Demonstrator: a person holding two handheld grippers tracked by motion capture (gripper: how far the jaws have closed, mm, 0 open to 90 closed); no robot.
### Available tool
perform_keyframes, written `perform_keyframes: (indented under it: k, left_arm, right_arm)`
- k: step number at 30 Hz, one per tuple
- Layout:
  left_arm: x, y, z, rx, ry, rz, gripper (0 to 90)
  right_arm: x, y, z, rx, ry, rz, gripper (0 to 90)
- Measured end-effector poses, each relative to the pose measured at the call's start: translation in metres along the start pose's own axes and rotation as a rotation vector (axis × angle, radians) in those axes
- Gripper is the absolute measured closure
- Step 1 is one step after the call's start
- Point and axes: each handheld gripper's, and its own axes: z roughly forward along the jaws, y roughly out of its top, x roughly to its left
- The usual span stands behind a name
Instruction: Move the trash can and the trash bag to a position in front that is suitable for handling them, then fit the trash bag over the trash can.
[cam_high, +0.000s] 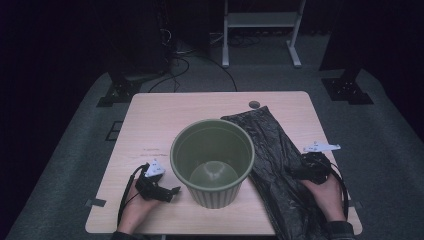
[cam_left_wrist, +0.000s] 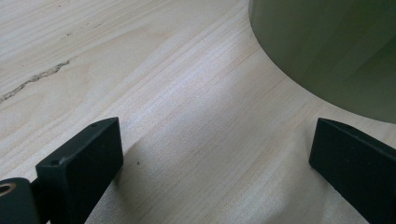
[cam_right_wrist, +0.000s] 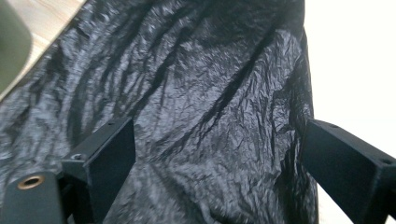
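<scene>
An olive-green ribbed bin (cam_high: 215, 197) stands upright and empty near the front middle of the wooden table (cam_high: 160, 115). A crinkled black plastic bag (cam_high: 272, 150) lies flat to its right, running from the far edge down to the front edge. My left gripper (cam_high: 169, 191) rests on the table left of the bin, jaws pointing at its base. In the left gripper view it (cam_left_wrist: 217, 140) is open over bare wood, with the bin wall (cam_left_wrist: 336, 51) just ahead. My right gripper (cam_right_wrist: 217, 135) hovers open over the bag (cam_right_wrist: 201, 93), nothing pinched between its pads.
A small dark round disc (cam_high: 254, 104) sits near the table's far edge by the bag's top corner. A strip of tape (cam_high: 95, 202) marks the front left corner. Beyond the table a white stand (cam_high: 260, 20) and cables lie on the grey floor.
</scene>
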Motion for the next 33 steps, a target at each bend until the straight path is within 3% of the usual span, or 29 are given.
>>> perform_keyframes:
  k: [7,12,18,30,33]
  left_arm:
    - [0.0,0.0,0.0,0.0,0.0,0.0,1.5]
    - [0.0,0.0,0.0,0.0,0.0,0.0,1.5]
    - [0.0,0.0,0.0,0.0,0.0,0.0,1.5]
    - [0.0,0.0,0.0,0.0,0.0,0.0,1.5]
    - [0.0,0.0,0.0,0.0,0.0,0.0,1.5]
  right_arm:
    - [-0.009,0.006,0.014,0.006,-0.015,0.005,9.6]
    - [-0.015,0.003,0.026,0.045,-0.017,0.018,9.6]
    - [-0.016,0.001,0.027,0.054,-0.013,0.028,9.6]
    - [0.001,0.004,0.033,0.052,0.06,-0.011,9.6]
    - [0.006,0.005,0.035,0.062,0.045,-0.029,9.7]
